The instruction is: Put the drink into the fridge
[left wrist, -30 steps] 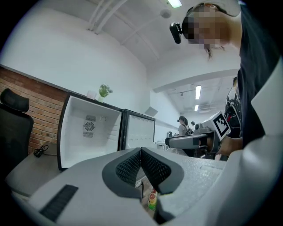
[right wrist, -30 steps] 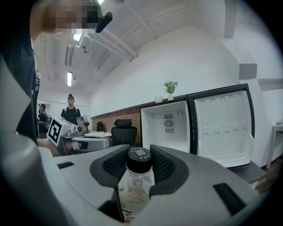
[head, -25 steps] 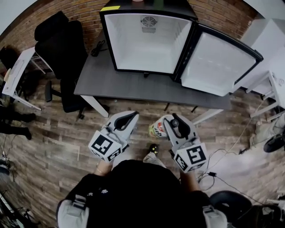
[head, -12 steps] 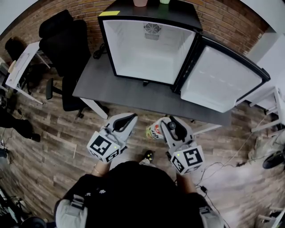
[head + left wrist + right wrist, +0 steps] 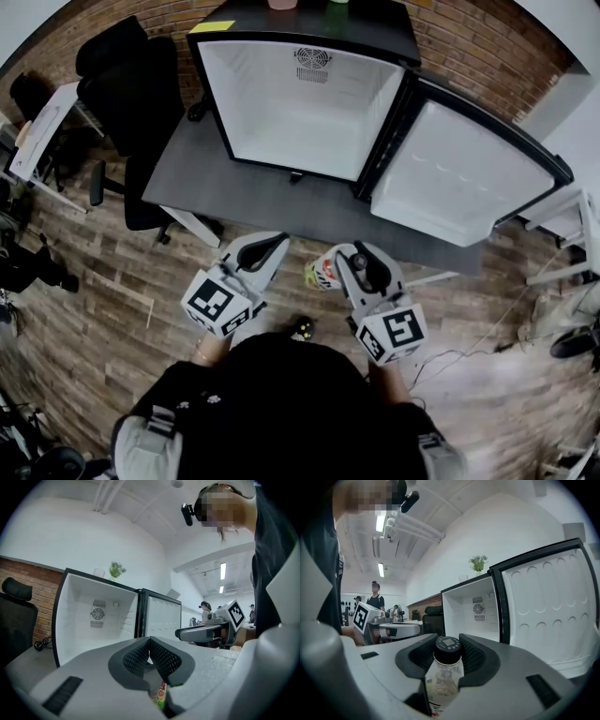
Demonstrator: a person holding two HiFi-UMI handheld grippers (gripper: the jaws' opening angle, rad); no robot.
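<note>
The drink bottle (image 5: 322, 274), pale with a black cap (image 5: 448, 648), is held upright between the jaws of my right gripper (image 5: 354, 255), which is shut on it just below the cap. My left gripper (image 5: 266, 247) hovers beside it, its pads closed together (image 5: 149, 644) with nothing between them. Both grippers are over the wooden floor, just short of the dark table (image 5: 272, 199). The small fridge (image 5: 291, 103) stands on that table with an empty white interior (image 5: 472, 613). Its door (image 5: 459, 173) is swung wide open to the right.
A black office chair (image 5: 127, 84) stands left of the table, with a white desk (image 5: 37, 131) beyond it. A pink cup (image 5: 281, 4) and a small plant (image 5: 115, 569) sit on the fridge top. Cables lie on the floor at right (image 5: 469, 356). People stand far behind (image 5: 375, 599).
The fridge and table have come closer and lower in the head view. Both grippers keep their positions side by side, and the bottle stays in the right one.
</note>
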